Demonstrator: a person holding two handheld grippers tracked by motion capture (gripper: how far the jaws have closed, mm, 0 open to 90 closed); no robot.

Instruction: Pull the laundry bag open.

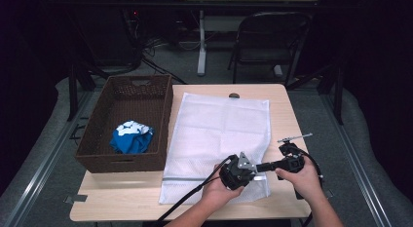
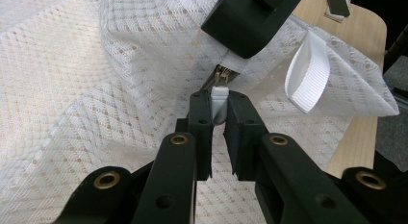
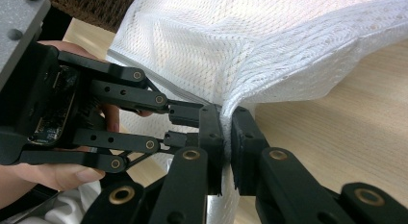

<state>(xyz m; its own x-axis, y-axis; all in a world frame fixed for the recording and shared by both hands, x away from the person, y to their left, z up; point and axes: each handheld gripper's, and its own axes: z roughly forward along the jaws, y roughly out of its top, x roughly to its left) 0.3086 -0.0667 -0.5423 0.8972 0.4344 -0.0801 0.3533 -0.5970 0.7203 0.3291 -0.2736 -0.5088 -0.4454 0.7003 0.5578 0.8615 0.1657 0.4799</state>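
1. While the white mesh laundry bag [image 1: 219, 134] lies along the table's [image 1: 282, 98] near edge, its zipper pull [image 2: 219, 103] is pinched by the left gripper [image 2: 219, 119].
2. Fabric beside it is clamped by the right gripper [image 3: 227, 137]; the zipper track runs leftward.

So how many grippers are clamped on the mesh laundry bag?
2: the left gripper pinches the bag's zipper pull; the right gripper clamps the mesh laundry bag at its near right corner.

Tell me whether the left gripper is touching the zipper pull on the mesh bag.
Touching. The left gripper view shows the left gripper with both pads pressed against the white zipper pull.
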